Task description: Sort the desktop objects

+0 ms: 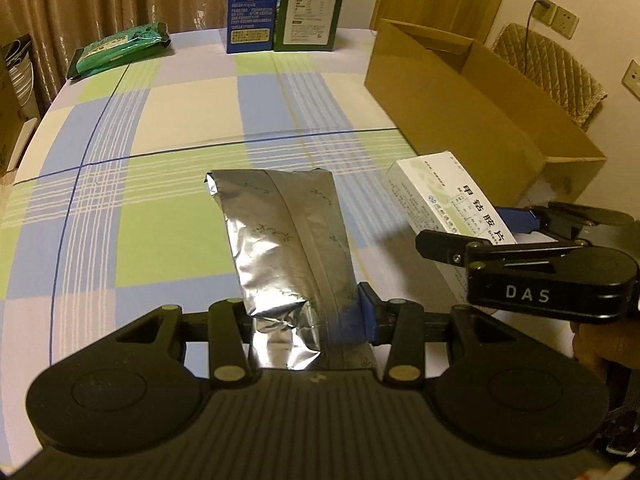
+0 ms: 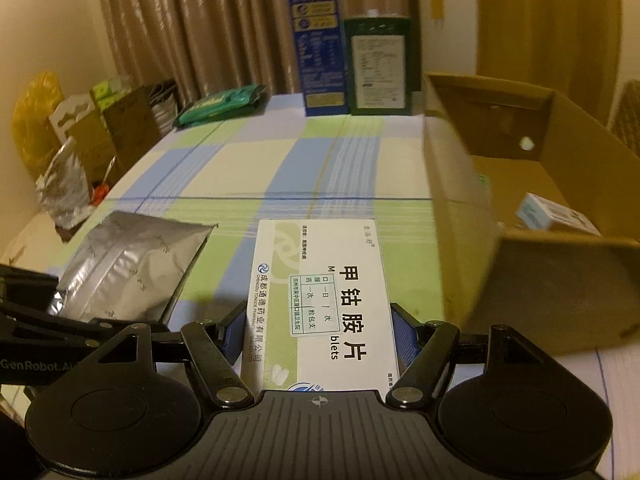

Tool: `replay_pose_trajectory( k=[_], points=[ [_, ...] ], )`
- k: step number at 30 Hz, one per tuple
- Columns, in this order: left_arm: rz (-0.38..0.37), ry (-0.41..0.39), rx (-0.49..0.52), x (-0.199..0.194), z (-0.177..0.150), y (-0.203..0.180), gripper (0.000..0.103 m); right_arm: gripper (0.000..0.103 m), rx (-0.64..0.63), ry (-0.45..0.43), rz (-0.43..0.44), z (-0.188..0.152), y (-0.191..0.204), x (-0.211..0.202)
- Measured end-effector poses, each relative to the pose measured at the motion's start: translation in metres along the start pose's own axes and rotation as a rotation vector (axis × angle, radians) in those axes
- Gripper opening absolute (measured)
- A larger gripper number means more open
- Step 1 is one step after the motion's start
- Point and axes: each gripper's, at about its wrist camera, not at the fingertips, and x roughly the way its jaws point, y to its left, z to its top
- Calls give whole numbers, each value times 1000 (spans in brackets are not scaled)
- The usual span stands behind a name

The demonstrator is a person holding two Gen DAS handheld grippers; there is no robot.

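My left gripper (image 1: 310, 320) is shut on a silver foil pouch (image 1: 280, 236) and holds it above the checked tablecloth (image 1: 168, 128). The pouch also shows in the right wrist view (image 2: 132, 268). My right gripper (image 2: 318, 332) is shut on a white medicine box (image 2: 320, 296) with green and black print. In the left wrist view that box (image 1: 440, 196) and the right gripper (image 1: 516, 232) are at the right, close to the open cardboard box (image 1: 460, 92). The cardboard box (image 2: 520, 276) holds a small pale blue box (image 2: 556, 214).
A blue carton (image 1: 252, 4) and a dark green carton (image 1: 312, 8) stand upright at the table's far edge. A green packet (image 1: 120, 46) lies at the far left. Boxes and bags (image 2: 80, 136) sit beyond the table's left side. A quilted chair back (image 1: 560, 68) stands behind the cardboard box.
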Motion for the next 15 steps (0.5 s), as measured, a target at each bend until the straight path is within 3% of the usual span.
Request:
replay_pose_trajectory(
  k=[15],
  points=[
    [-29,-49,52,-31,2,-63,38,68,18,-128,-62,-7,-20,-60]
  ],
)
